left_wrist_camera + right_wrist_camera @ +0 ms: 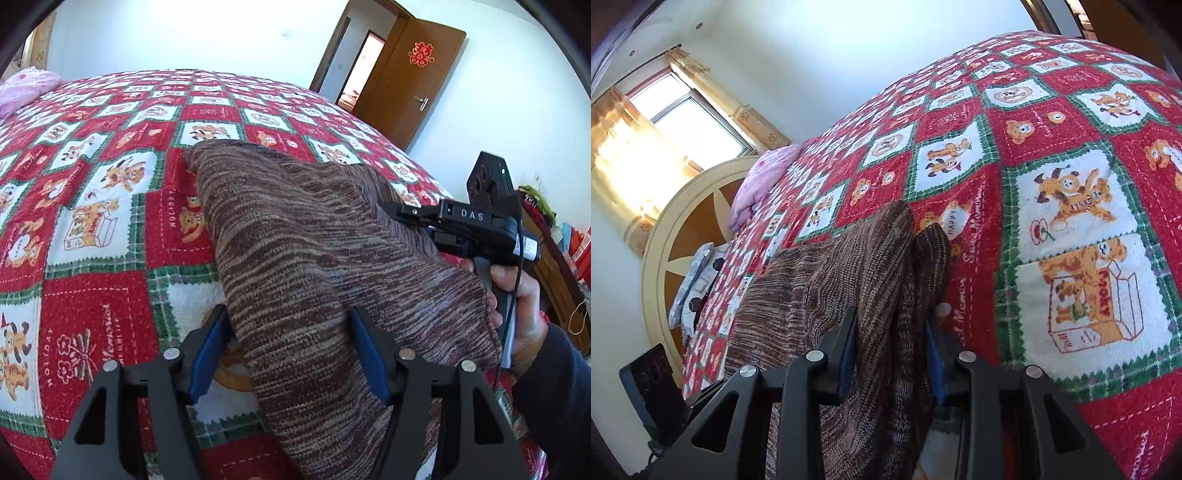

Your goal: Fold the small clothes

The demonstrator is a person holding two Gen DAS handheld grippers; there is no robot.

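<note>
A brown striped knit garment (295, 240) lies on the red, white and green patchwork bedspread (92, 221). My left gripper (291, 325) has its blue-padded jaws wide apart on either side of the garment's near fold; cloth lies between them, not pinched. My right gripper (410, 214) shows at the right, held in a hand, its fingers at the garment's far edge. In the right wrist view the garment (849, 266) is bunched between the right gripper's (892, 321) jaws, which stand close around the cloth.
A pink pillow (761, 181) and a round wooden headboard (683, 221) stand at the head of the bed. A window with curtains (665, 122) is behind it. An open wooden door (410, 81) is at the far right. Cluttered furniture (554, 258) stands beside the bed.
</note>
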